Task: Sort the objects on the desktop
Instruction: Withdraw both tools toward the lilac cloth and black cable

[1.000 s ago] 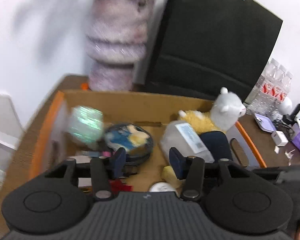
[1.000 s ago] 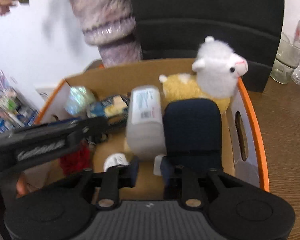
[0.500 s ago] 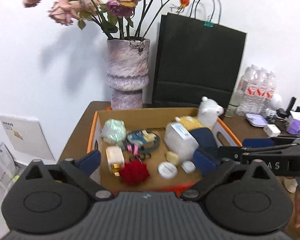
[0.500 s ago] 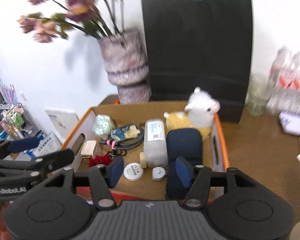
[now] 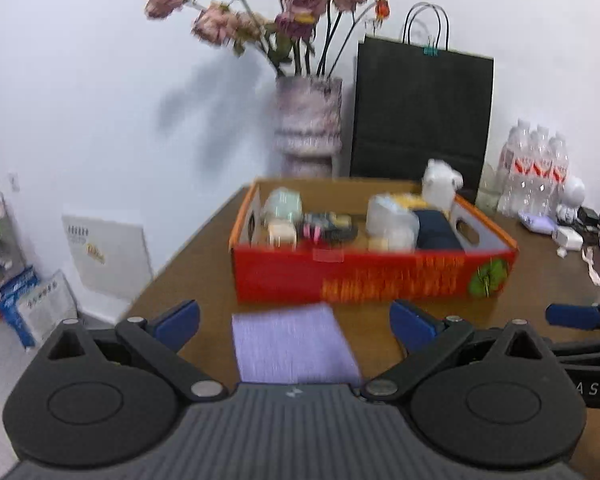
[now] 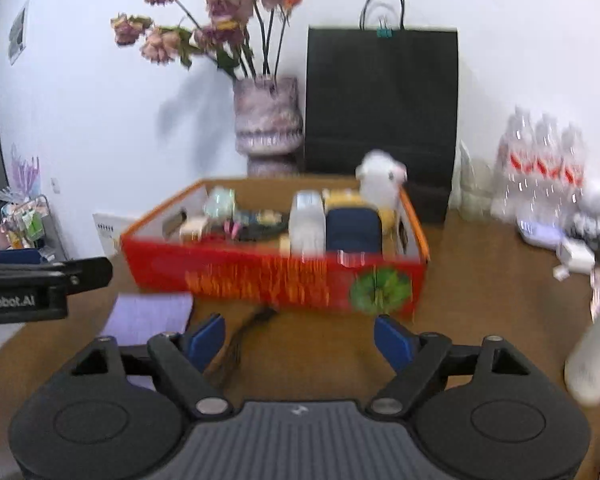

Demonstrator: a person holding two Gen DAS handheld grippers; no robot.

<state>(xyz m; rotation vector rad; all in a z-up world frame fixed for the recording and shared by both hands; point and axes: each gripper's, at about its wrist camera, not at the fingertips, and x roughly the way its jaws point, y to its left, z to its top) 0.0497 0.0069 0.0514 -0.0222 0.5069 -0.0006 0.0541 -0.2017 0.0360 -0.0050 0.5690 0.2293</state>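
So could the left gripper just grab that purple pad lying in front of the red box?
Probably yes: the purple pad lies flat on the table, right ahead of the open left gripper, with nothing between them.

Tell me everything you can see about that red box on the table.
The red box is an open-topped cardboard carton with blurred orange print and a green emblem on its front, orange rims and a hand-hole in each end wall. It sits flat on the brown table, filled with small items, a white plush toy poking above its far corner.
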